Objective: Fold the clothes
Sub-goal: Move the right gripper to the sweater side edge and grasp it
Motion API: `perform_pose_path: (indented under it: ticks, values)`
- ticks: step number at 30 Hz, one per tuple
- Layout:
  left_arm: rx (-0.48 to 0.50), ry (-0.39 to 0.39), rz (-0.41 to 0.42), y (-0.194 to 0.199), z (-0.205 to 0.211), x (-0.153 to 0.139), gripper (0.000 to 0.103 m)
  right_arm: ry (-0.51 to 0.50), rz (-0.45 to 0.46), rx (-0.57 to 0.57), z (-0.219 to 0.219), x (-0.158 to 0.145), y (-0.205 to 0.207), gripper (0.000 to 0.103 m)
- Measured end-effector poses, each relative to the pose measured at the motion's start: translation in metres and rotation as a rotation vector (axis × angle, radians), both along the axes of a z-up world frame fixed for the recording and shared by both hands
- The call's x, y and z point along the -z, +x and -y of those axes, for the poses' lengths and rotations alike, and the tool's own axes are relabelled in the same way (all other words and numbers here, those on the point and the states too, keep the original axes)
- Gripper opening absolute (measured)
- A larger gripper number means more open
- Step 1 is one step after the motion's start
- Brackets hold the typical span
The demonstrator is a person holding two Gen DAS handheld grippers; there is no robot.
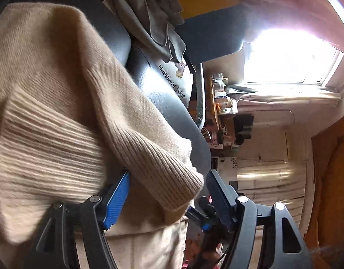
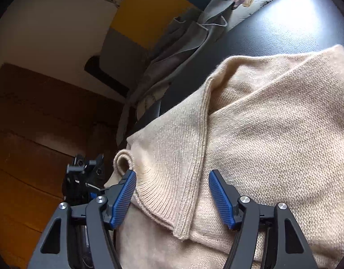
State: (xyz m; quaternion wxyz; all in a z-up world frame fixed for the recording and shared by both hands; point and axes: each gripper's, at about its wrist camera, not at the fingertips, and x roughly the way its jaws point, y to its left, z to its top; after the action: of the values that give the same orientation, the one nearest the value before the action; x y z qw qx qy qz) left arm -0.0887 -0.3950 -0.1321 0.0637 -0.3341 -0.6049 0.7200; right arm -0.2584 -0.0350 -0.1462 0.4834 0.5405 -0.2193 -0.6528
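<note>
A cream knit sweater point(image 1: 60, 94) lies bunched on a dark leather seat point(image 1: 149, 83). In the left wrist view one ribbed cuff point(image 1: 163, 165) drapes between the blue pads point(image 1: 118, 199) of my left gripper point(image 1: 169, 177), whose jaws stand wide apart. In the right wrist view the same sweater point(image 2: 272, 134) fills the right side. Its ribbed hem edge point(image 2: 190, 192) runs between the fingers of my right gripper point(image 2: 172, 174), which is open too. My left gripper point(image 2: 84, 174) shows as a dark shape just left of the sweater's rolled corner point(image 2: 122, 161).
A grey garment point(image 2: 183, 51) lies crumpled on the seat point(image 2: 272, 29) behind the sweater, next to a white cushion with printed text point(image 1: 174, 83). A bright window point(image 1: 290, 56) and a cluttered shelf point(image 1: 221, 103) stand beyond. Brown wooden panels point(image 2: 37, 123) lie to the left.
</note>
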Motion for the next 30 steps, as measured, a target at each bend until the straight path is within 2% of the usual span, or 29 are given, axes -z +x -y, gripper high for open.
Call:
perform_pose_path:
  ticks: [3, 4, 6, 7, 8, 9, 10, 12, 16, 19, 22, 24, 25, 26, 27, 28, 30]
  values:
    - [-0.014, 0.033, 0.040, -0.005, -0.004, 0.006, 0.069, -0.001, -0.002, -0.008, 0.000, 0.001, 0.000, 0.069]
    - [-0.024, 0.041, 0.053, -0.007, -0.005, 0.009, 0.062, -0.002, 0.001, -0.009, 0.000, 0.001, -0.001, 0.069]
    - [-0.048, 0.001, 0.058, -0.005, -0.005, 0.010, 0.034, -0.002, 0.015, -0.012, 0.001, 0.002, -0.003, 0.069]
    - [-0.050, -0.013, 0.059, -0.005, -0.005, 0.010, 0.007, 0.007, 0.011, -0.011, 0.001, 0.000, -0.004, 0.068]
    - [-0.051, -0.022, 0.061, -0.005, -0.006, 0.011, 0.010, 0.018, 0.004, -0.010, 0.001, -0.001, -0.004, 0.067]
    - [-0.048, -0.027, 0.058, -0.003, -0.006, 0.011, 0.010, 0.035, -0.015, -0.012, 0.001, -0.004, -0.003, 0.060]
    - [-0.040, -0.042, 0.058, 0.000, -0.006, 0.011, 0.009, 0.052, -0.031, -0.014, 0.001, -0.005, -0.002, 0.047]
    - [-0.025, -0.071, 0.053, 0.008, -0.007, 0.007, 0.010, 0.082, -0.038, -0.024, 0.006, -0.005, -0.001, 0.030]
    - [0.005, -0.140, 0.017, 0.028, -0.004, -0.007, 0.009, 0.115, -0.055, -0.022, 0.012, -0.007, -0.001, 0.029]
    - [0.038, -0.184, -0.033, 0.044, -0.002, -0.020, 0.009, 0.112, -0.088, -0.033, 0.008, -0.023, 0.002, 0.028]
    - [0.070, -0.218, -0.037, 0.057, -0.003, -0.022, 0.009, 0.108, -0.127, -0.054, 0.004, -0.042, 0.006, 0.028]
    - [0.076, -0.239, 0.007, 0.063, -0.004, -0.015, 0.008, 0.104, -0.154, -0.068, 0.001, -0.055, 0.009, 0.028]
    - [0.077, -0.242, 0.033, 0.064, -0.003, -0.008, 0.005, 0.112, -0.162, -0.073, 0.000, -0.059, 0.010, 0.029]
    - [0.072, -0.251, 0.057, 0.065, -0.003, -0.003, 0.005, 0.146, -0.156, -0.076, 0.004, -0.055, 0.010, 0.029]
    - [0.067, -0.264, 0.078, 0.066, -0.002, 0.002, 0.005, 0.166, -0.149, -0.075, 0.007, -0.048, 0.010, 0.035]
    - [0.063, -0.279, 0.100, 0.067, -0.001, 0.006, 0.005, 0.170, -0.138, -0.067, 0.007, -0.043, 0.009, 0.048]
    - [0.052, -0.246, 0.093, 0.070, 0.002, 0.011, 0.005, 0.175, -0.127, -0.054, 0.003, -0.033, 0.009, 0.060]
